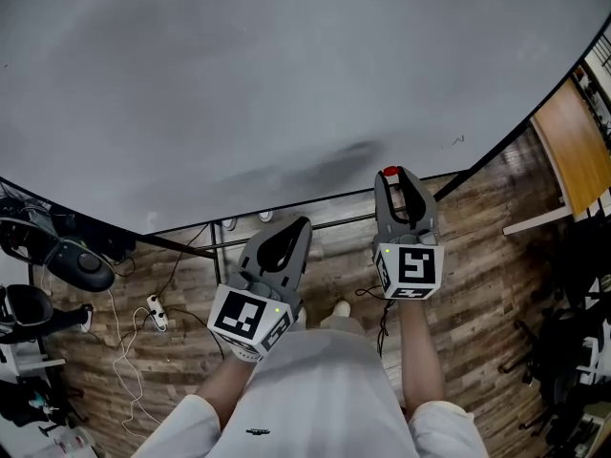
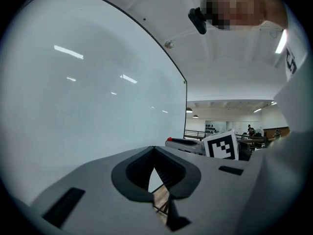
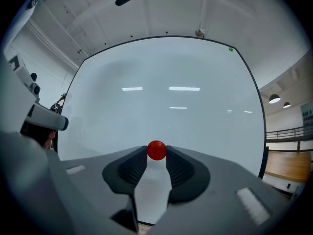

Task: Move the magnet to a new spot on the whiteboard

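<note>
magnet (image 3: 156, 150), one, pinched in right gripper (image 1: 392, 176), left gripper (image 1: 303, 223) closed, one whiteboard (image 1: 239, 84)

The magnet (image 3: 156, 150) is a small, round, glossy red ball, pinched between the jaw tips of the right gripper (image 3: 156, 155), with its front half standing out past them. It sits before the lower middle of the whiteboard (image 3: 166, 97), close to the bottom edge; whether it touches the surface cannot be told. The whiteboard is large, upright and blank, pale grey-white with a thin dark frame, and ceiling lights reflect in it
</note>
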The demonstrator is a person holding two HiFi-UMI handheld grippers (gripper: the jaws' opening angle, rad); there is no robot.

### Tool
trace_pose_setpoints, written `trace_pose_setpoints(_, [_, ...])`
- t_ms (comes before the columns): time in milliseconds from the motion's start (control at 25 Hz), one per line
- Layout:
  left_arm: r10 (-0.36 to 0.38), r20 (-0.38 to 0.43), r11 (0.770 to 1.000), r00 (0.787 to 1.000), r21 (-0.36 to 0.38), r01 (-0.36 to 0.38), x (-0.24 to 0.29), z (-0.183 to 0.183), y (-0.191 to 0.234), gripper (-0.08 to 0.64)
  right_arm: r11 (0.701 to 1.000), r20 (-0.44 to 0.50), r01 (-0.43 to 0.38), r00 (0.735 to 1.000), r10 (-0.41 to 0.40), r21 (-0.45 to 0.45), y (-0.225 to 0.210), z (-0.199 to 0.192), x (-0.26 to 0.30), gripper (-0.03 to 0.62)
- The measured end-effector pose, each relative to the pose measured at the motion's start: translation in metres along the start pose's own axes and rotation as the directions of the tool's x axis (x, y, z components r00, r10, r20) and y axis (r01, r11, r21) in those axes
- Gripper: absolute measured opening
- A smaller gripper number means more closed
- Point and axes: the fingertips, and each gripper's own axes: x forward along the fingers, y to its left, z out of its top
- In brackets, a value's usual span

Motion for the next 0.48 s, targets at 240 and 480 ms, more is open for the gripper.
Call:
trace_pose_setpoints(240, [0.009, -0.001, 1.0, 1.0, -0.002, -0.009, 0.006, 0.0, 0.008, 0.006, 1.0, -0.025, -0.001, 1.0, 0.001, -0.01, 0.002, -0.015, 0.036, 0.13])
trace_pose_setpoints(480, [0.011, -0.01, 1.0, 1.0, -0.009, -0.011, 0.014, -0.001, 0.015, 0.006, 1.0, -0.059, 0.004, 0.998, -0.003, 0.005, 0.002, -0.032, 0.063, 0.13])
